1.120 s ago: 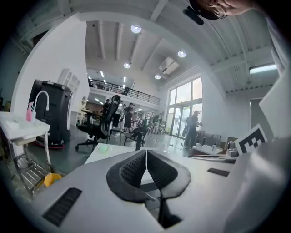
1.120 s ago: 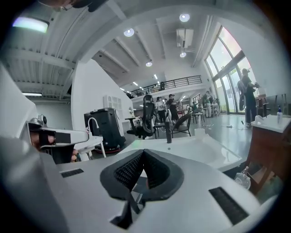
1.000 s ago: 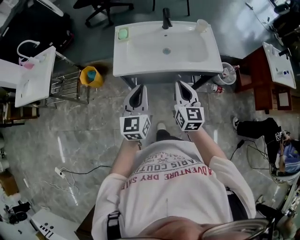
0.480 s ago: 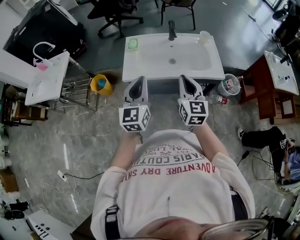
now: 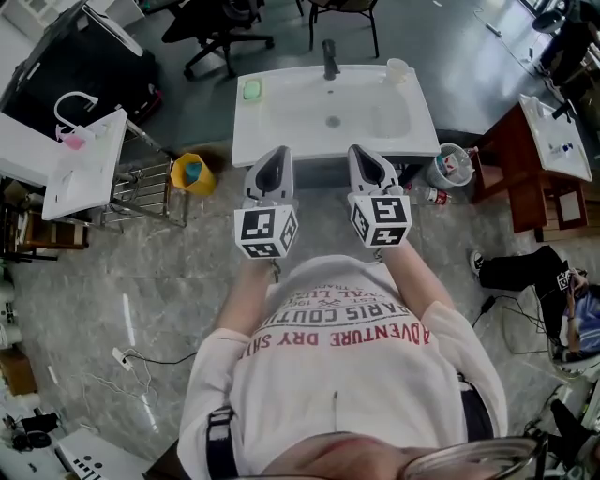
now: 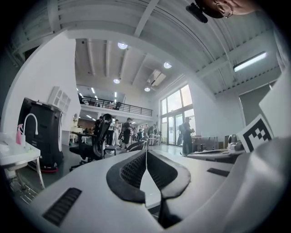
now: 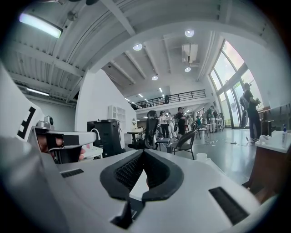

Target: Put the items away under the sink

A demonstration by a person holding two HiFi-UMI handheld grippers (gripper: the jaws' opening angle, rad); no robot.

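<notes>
First, the person: white printed shirt at the near edge of the head view, both arms stretched toward the sink.
Left gripper (image 5: pixel 277 155): held level, pointing far toward the sink, its marker cube nearest the body.
Left fingers (image 6: pixel 136 169): closed tip to tip, with nothing between them.
Right gripper (image 5: pixel 362 153): beside the left one and parallel to it, a gap between the two, pointing the same way.
Right fingers (image 7: pixel 129 170): pressed together, holding nothing.
Sink (image 5: pixel 281 122): white, just beyond the fingertips; in the head view both tips overlap its near edge.
Space under the sink: only a dark strip shows below the near edge, and what it holds cannot be made out.
Yellow bucket (image 5: pixel 191 172): on the floor left of the sink, something blue inside.
Bin (image 5: pixel 453 164): on the floor at the sink's right corner, with a bottle (image 5: pixel 427 194) lying just near of it.
Green block (image 5: pixel 250 90): on the sink's far left corner; soap or sponge, I cannot tell.
Cup (image 5: pixel 397 68): white, upright on the far right corner.
Tap (image 5: pixel 329 58): dark, at the middle of the far edge.
Chair (image 5: pixel 220 28): black, well beyond the sink.
</notes>
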